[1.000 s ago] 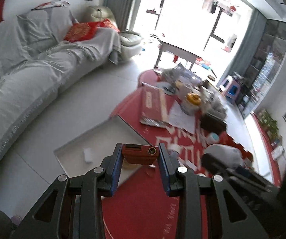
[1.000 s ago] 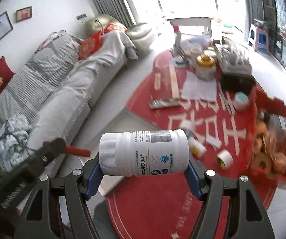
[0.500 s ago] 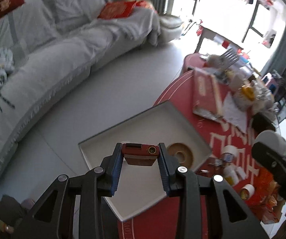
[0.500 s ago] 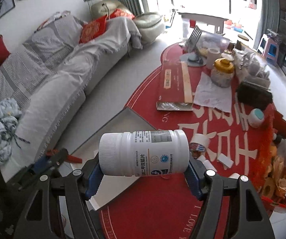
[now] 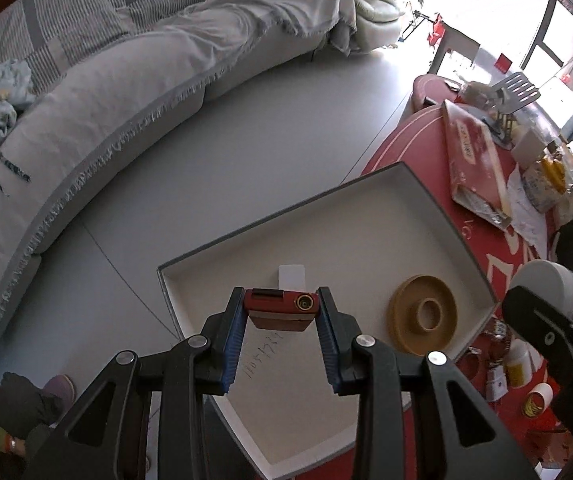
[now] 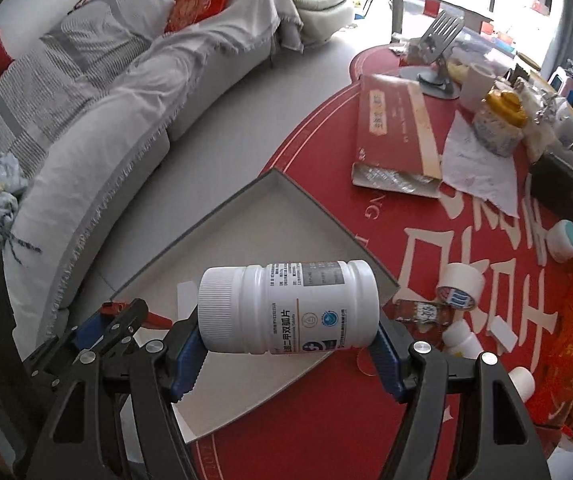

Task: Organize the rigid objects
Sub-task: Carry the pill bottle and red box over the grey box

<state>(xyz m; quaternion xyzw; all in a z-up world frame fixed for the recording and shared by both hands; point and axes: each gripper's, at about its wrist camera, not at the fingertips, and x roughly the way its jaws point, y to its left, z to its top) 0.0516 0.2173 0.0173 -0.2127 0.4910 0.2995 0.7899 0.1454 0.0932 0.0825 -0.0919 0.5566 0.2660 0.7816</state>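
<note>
Gripping a small red lighter-like block point(image 5: 281, 308) crosswise, the left gripper point(image 5: 280, 334) hangs above the near part of the shallow white tray point(image 5: 414, 178), while the right gripper point(image 6: 288, 354) clamps a white pill bottle point(image 6: 288, 307) end to end, lying sideways over the tray's right corner. Both loads look due for the tray, I judge. Lower each until it nearly touches the floor of the tray before letting go, keeping the block clear of the white card point(image 5: 291, 275) and the tan ring point(image 5: 423, 313) farther in. The bottle will likely roll; set it parallel to a wall. Beyond, clutter crowds the red round mat point(image 6: 326, 120).
</note>
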